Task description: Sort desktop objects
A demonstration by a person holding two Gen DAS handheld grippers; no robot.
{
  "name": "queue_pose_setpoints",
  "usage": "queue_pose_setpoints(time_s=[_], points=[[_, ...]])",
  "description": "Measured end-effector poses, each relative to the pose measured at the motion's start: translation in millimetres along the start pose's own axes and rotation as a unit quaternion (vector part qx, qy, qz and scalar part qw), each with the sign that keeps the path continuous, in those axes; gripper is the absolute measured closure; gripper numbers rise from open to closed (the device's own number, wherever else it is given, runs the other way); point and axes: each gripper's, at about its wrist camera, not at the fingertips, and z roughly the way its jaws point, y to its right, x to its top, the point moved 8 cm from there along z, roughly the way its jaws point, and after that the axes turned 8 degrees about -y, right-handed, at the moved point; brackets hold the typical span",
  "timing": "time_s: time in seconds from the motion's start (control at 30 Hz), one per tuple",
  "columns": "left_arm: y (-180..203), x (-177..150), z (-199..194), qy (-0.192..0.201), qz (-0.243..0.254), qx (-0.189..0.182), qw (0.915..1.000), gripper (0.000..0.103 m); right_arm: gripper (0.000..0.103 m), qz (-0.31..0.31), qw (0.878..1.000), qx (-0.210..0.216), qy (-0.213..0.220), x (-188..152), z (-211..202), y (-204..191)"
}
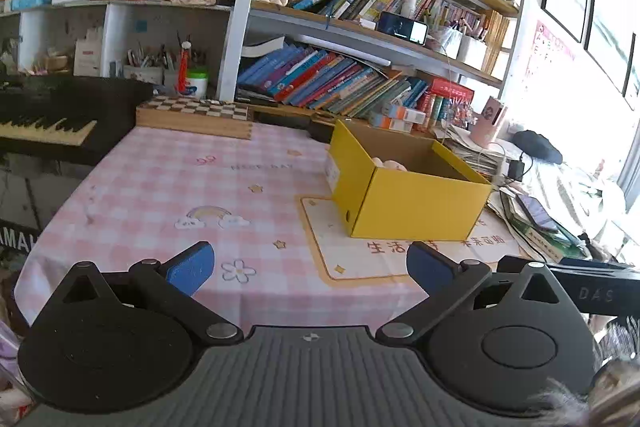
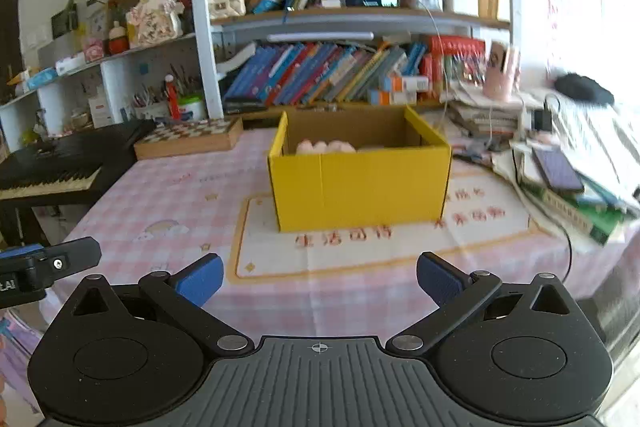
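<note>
At the far left edge of the bench [image 2: 160,187] sits a black keyboard [image 2: 48,167] with its pale keys showing, and just beside it, toward the back, lies a wooden chessboard box [image 2: 188,139] on the pink checked cloth. Low in the right wrist view, the left hand-held gripper [image 1: 310,265] shows only as a black and blue part at the left border; in its own view it hovers over the near edge of the cloth, its blue pads [image 1: 192,267] spread wide with nothing between them. Near the middle of the bench stands the open yellow cardboard box [image 2: 360,183], resting on a cream mat with orange characters — inside it, something soft and pink [image 2: 326,147] lies against the left part, though what it is cannot be told. The right hand-held gripper [image 2: 320,281] faces the box squarely from the near side, well apart from it, jaws wide and empty. Further right, a stack of books and papers [image 2: 572,195] with a phone on top crowds the bench edge — behind everything, bookshelves [image 2: 340,75] hold leaning rows of books.
</note>
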Motion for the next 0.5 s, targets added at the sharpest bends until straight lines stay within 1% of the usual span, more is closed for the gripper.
queue_pose_setpoints(time_s=[0.13,0.23,0.4,0.5], points=[[-3.6,-5.8,-3.4,-0.013,0.004,0.013,0.9998,0.000,0.000,0.016,1.000,-0.007,-0.017,-8.7,0.1,2.2],[-6.0,-7.8,-6.6,-0.015,0.006,0.018,0.9997,0.000,0.000,0.024,0.999,-0.010,-0.026,-14.2,0.1,2.6],[-9.9,-11.0,-8.1,-0.023,0.009,0.022,0.9994,0.000,0.000,0.020,0.999,-0.022,-0.038,-21.0,1.3,-1.6],[-11.7,-14.3,-6.8,-0.033,0.009,0.023,0.9991,0.000,0.000,0.017,0.999,-0.022,-0.043,-23.9,1.8,-4.0]])
